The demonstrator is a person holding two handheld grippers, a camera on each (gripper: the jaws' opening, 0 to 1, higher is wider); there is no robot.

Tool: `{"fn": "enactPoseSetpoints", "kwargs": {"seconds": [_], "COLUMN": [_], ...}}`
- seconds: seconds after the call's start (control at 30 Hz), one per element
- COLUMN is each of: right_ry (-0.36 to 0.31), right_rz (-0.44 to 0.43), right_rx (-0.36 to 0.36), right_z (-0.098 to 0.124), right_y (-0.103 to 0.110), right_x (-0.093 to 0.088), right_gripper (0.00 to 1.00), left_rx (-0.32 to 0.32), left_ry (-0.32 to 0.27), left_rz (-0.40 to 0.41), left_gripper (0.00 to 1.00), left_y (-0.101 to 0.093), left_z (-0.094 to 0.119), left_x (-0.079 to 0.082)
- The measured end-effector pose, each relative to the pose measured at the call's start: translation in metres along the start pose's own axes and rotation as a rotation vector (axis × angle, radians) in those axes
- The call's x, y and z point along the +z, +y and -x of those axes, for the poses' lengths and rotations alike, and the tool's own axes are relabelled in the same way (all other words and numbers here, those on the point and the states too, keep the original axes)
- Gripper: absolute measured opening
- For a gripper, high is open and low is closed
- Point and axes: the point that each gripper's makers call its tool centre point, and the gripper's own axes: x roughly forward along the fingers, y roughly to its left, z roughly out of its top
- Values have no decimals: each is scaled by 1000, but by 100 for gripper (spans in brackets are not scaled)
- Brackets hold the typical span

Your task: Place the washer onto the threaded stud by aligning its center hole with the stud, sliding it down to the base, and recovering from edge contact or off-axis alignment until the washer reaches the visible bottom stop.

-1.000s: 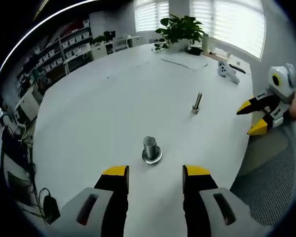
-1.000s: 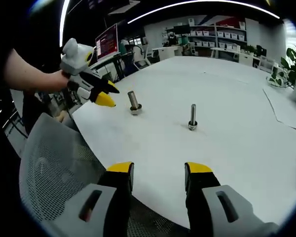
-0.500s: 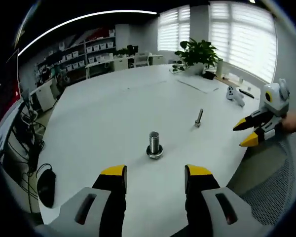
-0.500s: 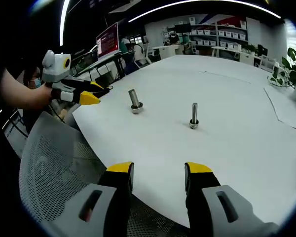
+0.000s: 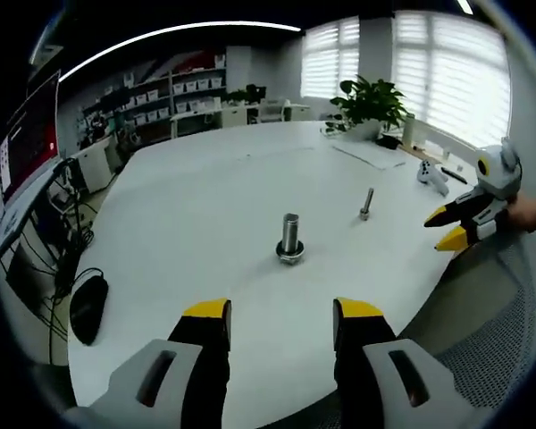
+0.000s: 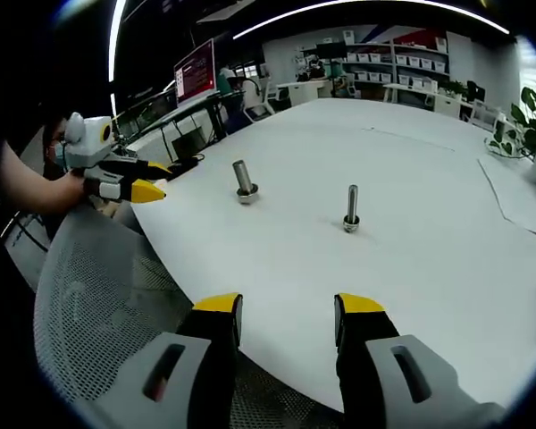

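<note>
White tabletop (image 5: 188, 206) carries the thick stud (image 5: 290, 238) with a washer (image 5: 290, 258) seated around its base, the thin bolt (image 5: 366, 205) at two o'clock, while left gripper (image 5: 277, 322) and right gripper (image 6: 286, 317) hang back spread and empty, apparently because seating looks finished.

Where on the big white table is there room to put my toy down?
Lots of bare table lies left of the thick stud, and more between it and the near edge. It gets busier by the window: plant, papers and a game controller.
</note>
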Motion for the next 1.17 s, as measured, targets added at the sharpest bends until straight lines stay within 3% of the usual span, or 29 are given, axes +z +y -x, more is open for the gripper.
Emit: {"fn": "enactPoseSetpoints", "kwargs": {"seconds": [0.37, 1.17], "right_ry": [-1, 1], "right_rz": [-1, 20], "right_rx": [-8, 12], "right_z": [0, -1], "right_y": [-1, 4], "right_x": [0, 0], "right_gripper": [44, 43], "left_rx": [22, 17], "left_ry": [-42, 0], "left_rz": [-9, -27], "left_gripper": [43, 43], "left_y": [2, 0], "left_z": [-2, -6], "left_x": [4, -5]}}
